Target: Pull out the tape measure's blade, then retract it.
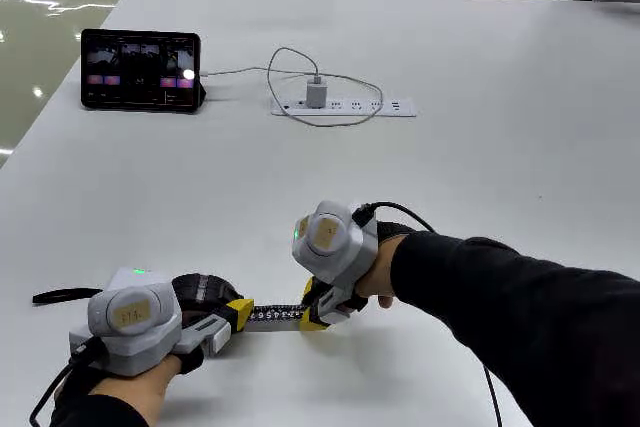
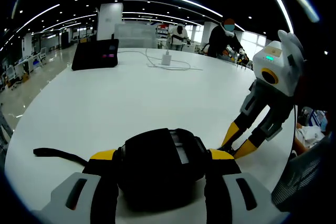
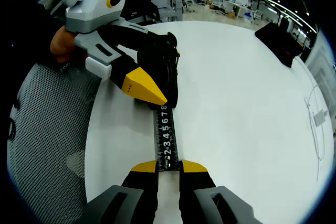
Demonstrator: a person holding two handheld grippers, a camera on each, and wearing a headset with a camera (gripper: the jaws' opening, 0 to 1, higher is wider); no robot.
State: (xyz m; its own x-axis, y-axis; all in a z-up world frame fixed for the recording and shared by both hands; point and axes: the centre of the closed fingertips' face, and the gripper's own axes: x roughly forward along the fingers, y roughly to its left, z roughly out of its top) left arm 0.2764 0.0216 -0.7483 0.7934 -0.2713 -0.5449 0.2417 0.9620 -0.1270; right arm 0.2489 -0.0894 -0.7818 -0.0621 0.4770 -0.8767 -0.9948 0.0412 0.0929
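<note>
Clamping the black rounded tape measure case [image 2: 160, 161] on the white tabletop [image 1: 450, 177], the left gripper [image 2: 163, 174] anchors it while the right gripper [image 3: 169, 167], near the case, pinches the numbered blade [image 3: 166, 135] by its tip, early in the pull-out; next likely needs a straight draw away.

On the white table [image 1: 480, 147] a dark tablet [image 1: 141, 70] stands propped at the far left, a thin cable [image 1: 240, 71] running from it toward a white charger [image 1: 316, 94] plugged into a white power strip [image 1: 345, 106], while a grey mesh chair [image 3: 47, 145] sits beside the table's edge.
</note>
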